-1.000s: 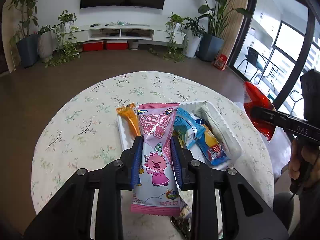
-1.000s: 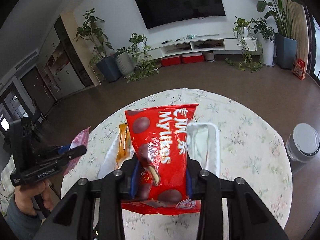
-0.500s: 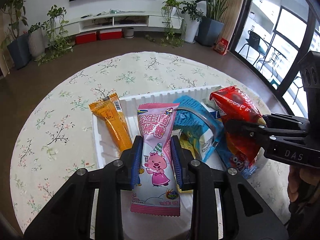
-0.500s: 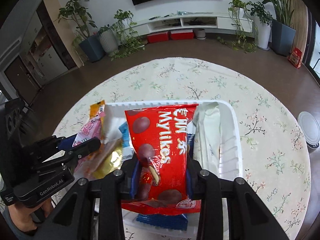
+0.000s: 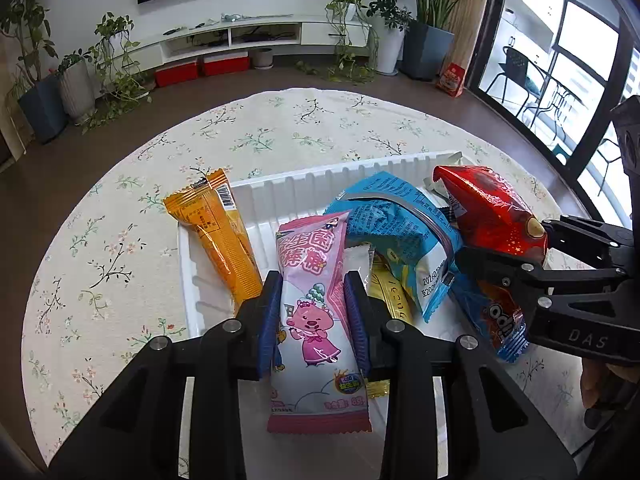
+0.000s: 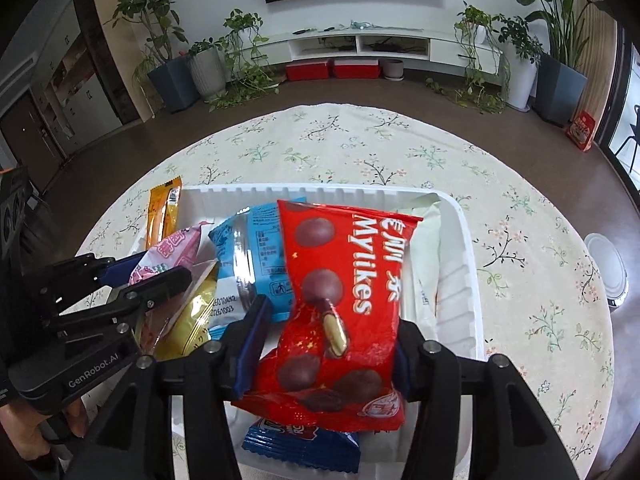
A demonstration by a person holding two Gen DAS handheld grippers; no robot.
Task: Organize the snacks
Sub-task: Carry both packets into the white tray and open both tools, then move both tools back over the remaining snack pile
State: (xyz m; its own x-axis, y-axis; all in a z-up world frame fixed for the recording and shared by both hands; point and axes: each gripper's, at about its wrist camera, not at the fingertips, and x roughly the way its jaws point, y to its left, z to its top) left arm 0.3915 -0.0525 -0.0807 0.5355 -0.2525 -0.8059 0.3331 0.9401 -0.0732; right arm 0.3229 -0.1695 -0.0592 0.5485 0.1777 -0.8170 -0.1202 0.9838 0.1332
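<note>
Over the white ribbed plastic tray [image 5: 304,184] on the floral-clothed surface [image 5: 120,216], the left tongs [image 5: 314,300] pinched a pink crinkly candy packet [image 5: 312,304] while the right tongs [image 6: 320,332] pinched a red glossy chocolate bag [image 6: 344,296]. Both looked light, soft and slippery (best held mid-body); the tray was crowded, with open room near its left wall.

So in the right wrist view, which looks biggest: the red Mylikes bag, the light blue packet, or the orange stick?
1. Red Mylikes bag, though nearest the camera.
2. Light blue packet.
3. Orange stick, partly hidden.
</note>
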